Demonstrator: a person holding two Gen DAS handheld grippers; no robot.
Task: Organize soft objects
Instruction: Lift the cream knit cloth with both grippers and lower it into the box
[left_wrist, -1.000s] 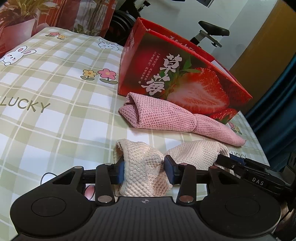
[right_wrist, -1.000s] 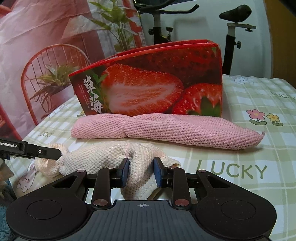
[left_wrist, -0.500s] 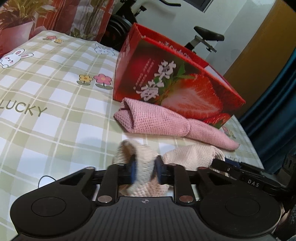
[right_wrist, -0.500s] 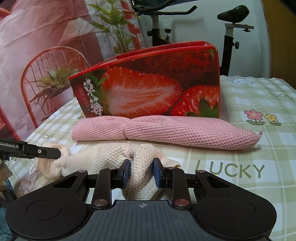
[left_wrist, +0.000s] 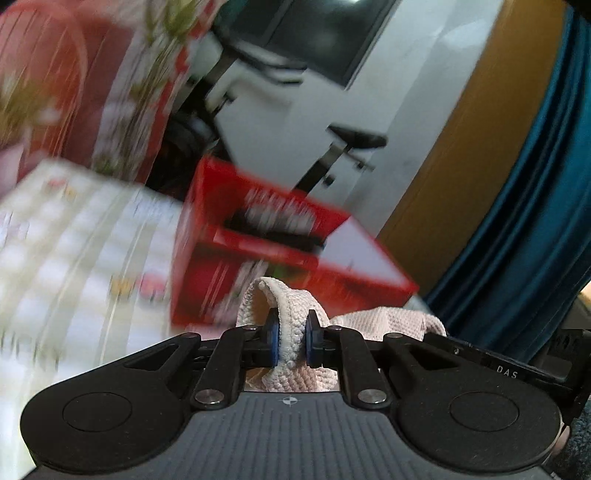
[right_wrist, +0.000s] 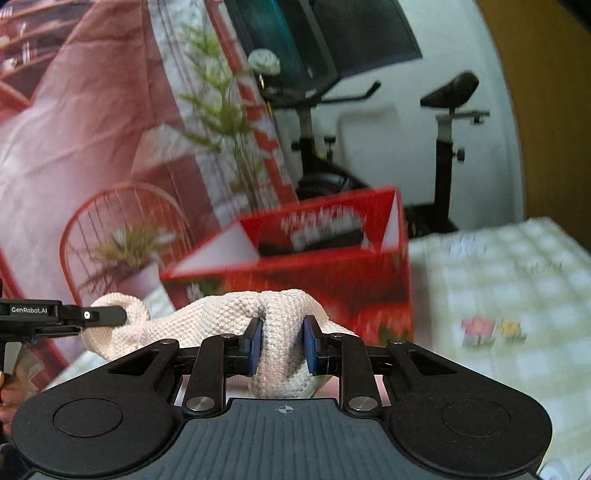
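Both claws gripped cream waffle-knit towel (right_wrist: 221, 321): left claw (left_wrist: 291, 341) one end, right claw (right_wrist: 282, 345) the other, before strawberry box (right_wrist: 332, 258).

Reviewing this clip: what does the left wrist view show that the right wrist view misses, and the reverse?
Only the left wrist view: a blue curtain at the right edge.

Only the right wrist view: a red wire chair and a potted plant beside it, and the left tool coming in from the side, pinching the cloth's far end.

Both: the cream knitted cloth clamped in that view's own tool, the open red strawberry box behind it, the checked tablecloth and an exercise bike.
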